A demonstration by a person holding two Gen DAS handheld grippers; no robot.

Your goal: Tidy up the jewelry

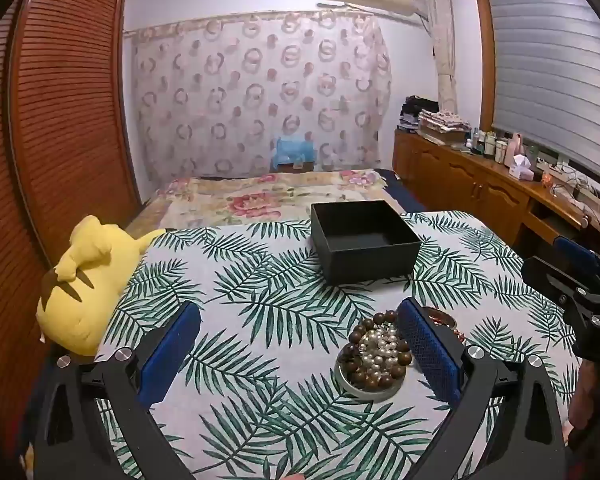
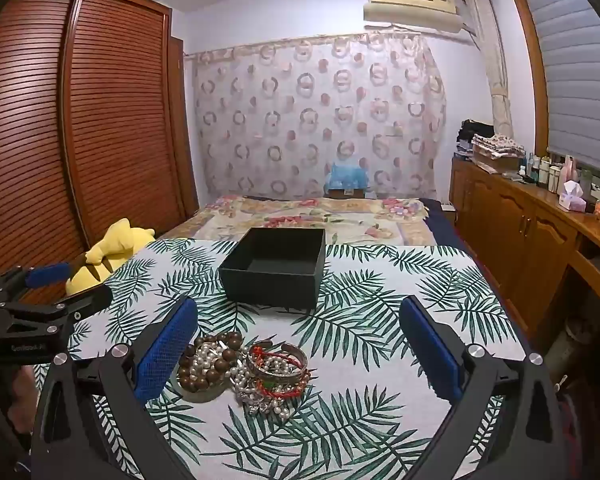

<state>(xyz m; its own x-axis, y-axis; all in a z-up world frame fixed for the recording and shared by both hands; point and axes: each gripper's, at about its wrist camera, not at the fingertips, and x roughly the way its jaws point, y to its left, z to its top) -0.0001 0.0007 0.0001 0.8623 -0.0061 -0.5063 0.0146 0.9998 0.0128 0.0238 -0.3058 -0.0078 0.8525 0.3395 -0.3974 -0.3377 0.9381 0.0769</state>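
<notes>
At the worktop's near edge, the jewelry heap (image 2: 244,372) lies at 10 o'clock of the right hand-held gripper (image 2: 300,356).
Both hand-held grippers gape, released and empty; the left hand-held gripper (image 1: 300,356) has it at 3 o'clock, the black box (image 2: 274,266) at 12.

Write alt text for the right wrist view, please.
The open right gripper hovers over a jewelry pile of wooden beads, pearls and bangles on a leaf-print cloth. Beyond sits an empty black box; the left gripper shows at left.
</notes>
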